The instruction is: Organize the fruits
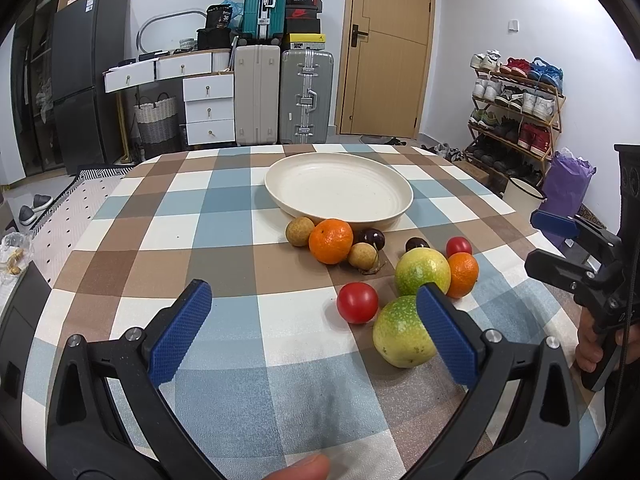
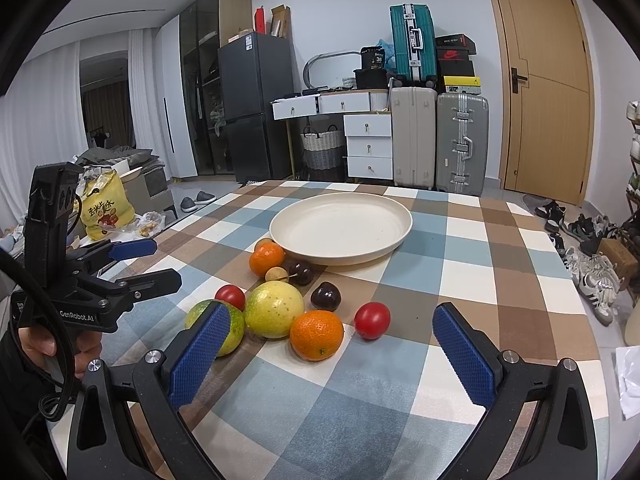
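I find both claws, left gripper (image 1: 314, 326) and right gripper (image 2: 332, 350), spread apart and empty over the table's (image 1: 224, 360) near edge, fruits (image 2: 272, 308) clustered before the bare plate (image 2: 340, 228); next, a first pick.

the cream plate (image 1: 338, 188) is bare inside, and the checked tablecloth (image 1: 248, 360) near the grippers is free. the fruit cluster (image 2: 280, 304) lies packed together just before the plate rim, blocking this way.
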A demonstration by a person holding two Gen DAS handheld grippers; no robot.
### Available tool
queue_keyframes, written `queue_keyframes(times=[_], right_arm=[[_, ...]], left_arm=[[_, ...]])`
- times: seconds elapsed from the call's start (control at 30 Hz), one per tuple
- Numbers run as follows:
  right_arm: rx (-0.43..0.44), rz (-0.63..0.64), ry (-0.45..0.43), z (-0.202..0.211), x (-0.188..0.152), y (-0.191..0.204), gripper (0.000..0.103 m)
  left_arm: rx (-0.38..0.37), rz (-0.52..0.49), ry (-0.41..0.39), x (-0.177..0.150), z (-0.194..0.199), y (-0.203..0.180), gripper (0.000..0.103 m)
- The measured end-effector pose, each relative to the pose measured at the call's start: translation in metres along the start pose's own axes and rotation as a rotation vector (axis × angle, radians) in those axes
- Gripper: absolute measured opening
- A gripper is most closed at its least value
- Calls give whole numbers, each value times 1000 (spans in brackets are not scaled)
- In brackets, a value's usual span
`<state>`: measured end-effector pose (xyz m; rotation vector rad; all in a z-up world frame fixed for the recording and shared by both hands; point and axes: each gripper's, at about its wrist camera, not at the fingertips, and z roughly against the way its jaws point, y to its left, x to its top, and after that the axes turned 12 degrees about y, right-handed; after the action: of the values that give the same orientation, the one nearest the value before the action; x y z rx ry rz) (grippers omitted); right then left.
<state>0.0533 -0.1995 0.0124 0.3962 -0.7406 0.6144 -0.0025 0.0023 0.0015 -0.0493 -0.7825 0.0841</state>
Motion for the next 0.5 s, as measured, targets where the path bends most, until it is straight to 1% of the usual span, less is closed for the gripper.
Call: queue_keyframes(times=[0.5], right_arm=[[-1, 0, 2, 0, 0, 0, 103]], left_arm=[[1, -1, 1, 0, 0, 0, 102]])
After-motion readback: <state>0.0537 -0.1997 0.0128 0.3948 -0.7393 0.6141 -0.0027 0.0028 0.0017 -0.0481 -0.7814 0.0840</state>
